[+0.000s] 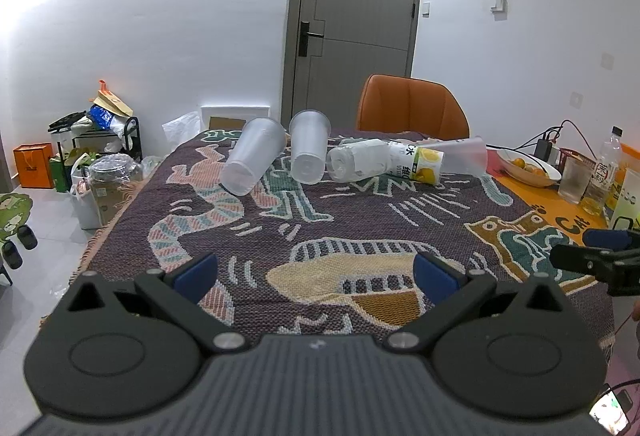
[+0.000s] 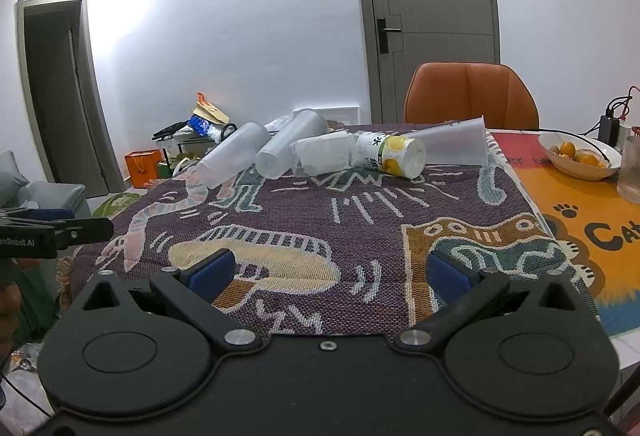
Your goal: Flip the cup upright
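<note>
Several clear plastic cups lie on their sides at the far end of a patterned cloth: a left cup (image 1: 252, 155) (image 2: 232, 153), a middle cup (image 1: 308, 146) (image 2: 288, 148), a crumpled white one (image 1: 358, 159) (image 2: 322, 156), a lemon-label cup (image 1: 420, 161) (image 2: 394, 153) and a right cup (image 1: 464, 154) (image 2: 454, 146). My left gripper (image 1: 316, 274) is open and empty over the near cloth. My right gripper (image 2: 330, 272) is open and empty too, well short of the cups. Each gripper shows at the edge of the other's view.
The woven cloth (image 1: 360, 220) covers the table. An orange chair (image 1: 412, 108) stands behind it. A bowl of oranges (image 2: 576, 156), a glass (image 1: 574, 178), a bottle (image 1: 604, 172) and cables sit on the right side. Bags and boxes (image 1: 92, 156) clutter the floor left.
</note>
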A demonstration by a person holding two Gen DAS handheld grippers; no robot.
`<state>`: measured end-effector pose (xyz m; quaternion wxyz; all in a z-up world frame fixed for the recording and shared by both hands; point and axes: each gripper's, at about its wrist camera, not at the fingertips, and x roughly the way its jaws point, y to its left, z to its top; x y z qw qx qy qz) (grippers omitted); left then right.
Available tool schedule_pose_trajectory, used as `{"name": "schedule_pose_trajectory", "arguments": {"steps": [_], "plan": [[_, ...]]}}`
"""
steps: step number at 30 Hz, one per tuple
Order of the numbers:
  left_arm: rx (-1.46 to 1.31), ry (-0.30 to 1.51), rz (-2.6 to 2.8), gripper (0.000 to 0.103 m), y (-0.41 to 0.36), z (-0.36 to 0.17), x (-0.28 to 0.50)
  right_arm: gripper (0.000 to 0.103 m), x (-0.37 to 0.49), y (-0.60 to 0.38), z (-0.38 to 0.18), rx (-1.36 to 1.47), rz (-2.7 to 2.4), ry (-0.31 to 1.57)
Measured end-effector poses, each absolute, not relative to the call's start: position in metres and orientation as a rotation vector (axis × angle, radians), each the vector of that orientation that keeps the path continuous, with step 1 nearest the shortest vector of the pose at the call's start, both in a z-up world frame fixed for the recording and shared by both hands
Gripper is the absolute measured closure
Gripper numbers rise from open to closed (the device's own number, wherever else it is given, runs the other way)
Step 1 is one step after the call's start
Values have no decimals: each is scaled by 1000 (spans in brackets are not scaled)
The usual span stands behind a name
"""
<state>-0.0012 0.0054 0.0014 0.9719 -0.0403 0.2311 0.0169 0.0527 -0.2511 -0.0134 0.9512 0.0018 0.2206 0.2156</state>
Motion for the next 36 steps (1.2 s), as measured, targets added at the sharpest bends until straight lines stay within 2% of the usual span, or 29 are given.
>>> {"name": "schedule_pose_trajectory", "arguments": {"steps": [36], "plan": [[-81,462,36,0,9,4,-3,0,53,-251,-11,1,436,440]]}}
